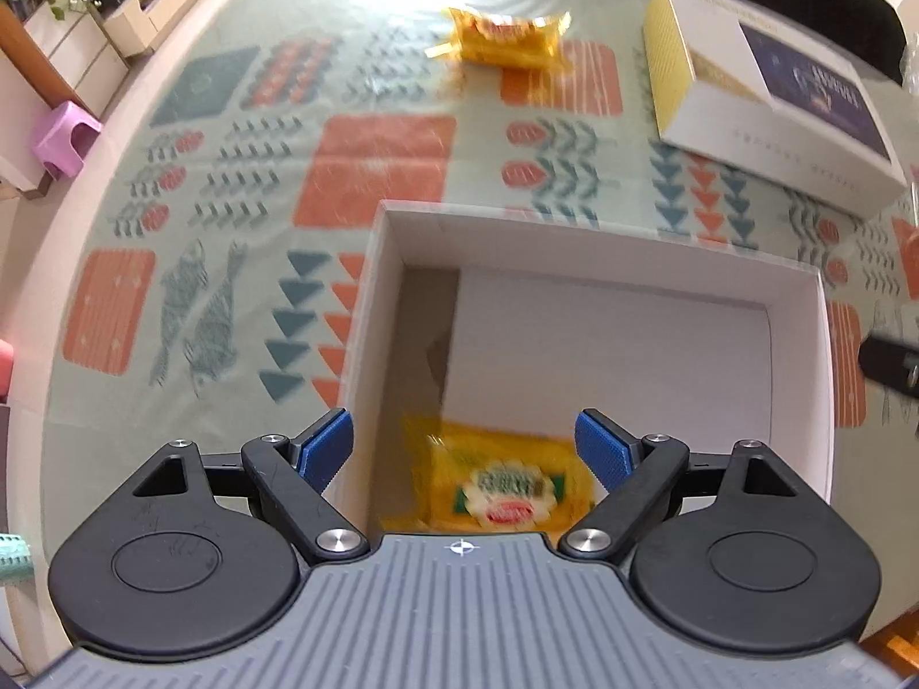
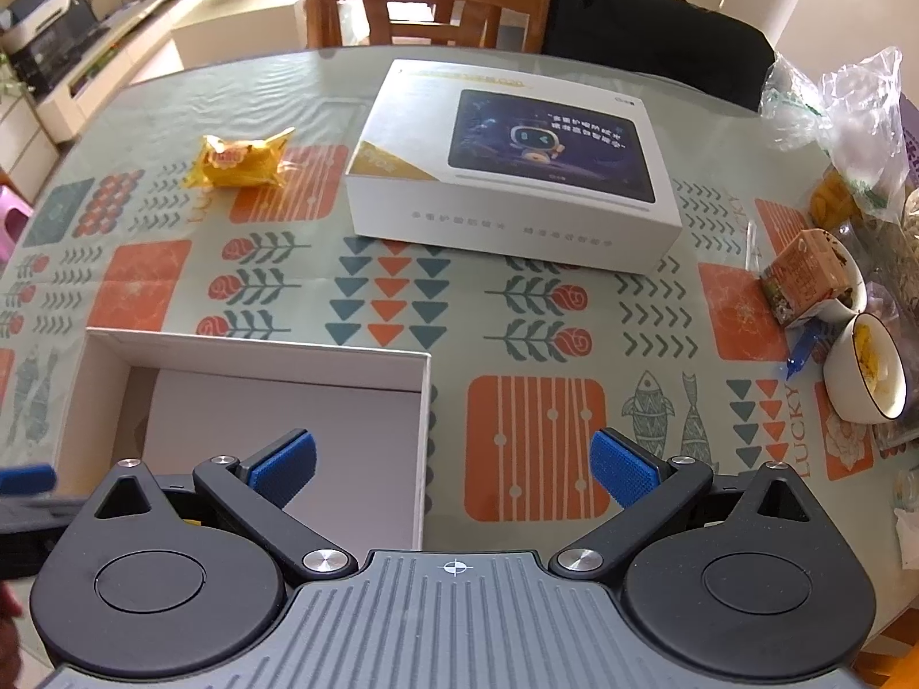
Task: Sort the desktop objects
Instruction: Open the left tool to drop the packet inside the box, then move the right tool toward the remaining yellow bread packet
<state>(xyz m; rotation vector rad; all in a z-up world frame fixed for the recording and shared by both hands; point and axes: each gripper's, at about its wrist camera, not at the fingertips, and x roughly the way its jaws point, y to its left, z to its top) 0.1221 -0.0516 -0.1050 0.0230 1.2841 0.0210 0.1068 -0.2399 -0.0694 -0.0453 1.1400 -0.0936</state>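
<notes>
The table point(image 2: 172, 115) wears a pale green patterned cloth of orange blocks, triangles, fish and flowers under a glossy clear sheet. An open white box point(image 1: 603, 264) sits near its near edge. The left tongs point(image 1: 464, 448) hang over that box, spread wide and holding nothing; a yellow snack packet point(image 1: 505, 488) lies in the box's near corner below them, blurred. The right tongs point(image 2: 454, 468) are likewise wide apart and empty, above the box's right wall. A second yellow packet point(image 2: 241, 162) lies towards the far left edge, well apart from the box. A closed white carton point(image 2: 511, 166) sits at the far middle; bowls point(image 2: 867, 373) and plastic bags point(image 2: 833, 109) crowd the right edge. Wooden chairs point(image 2: 425, 0) stand beyond.
</notes>
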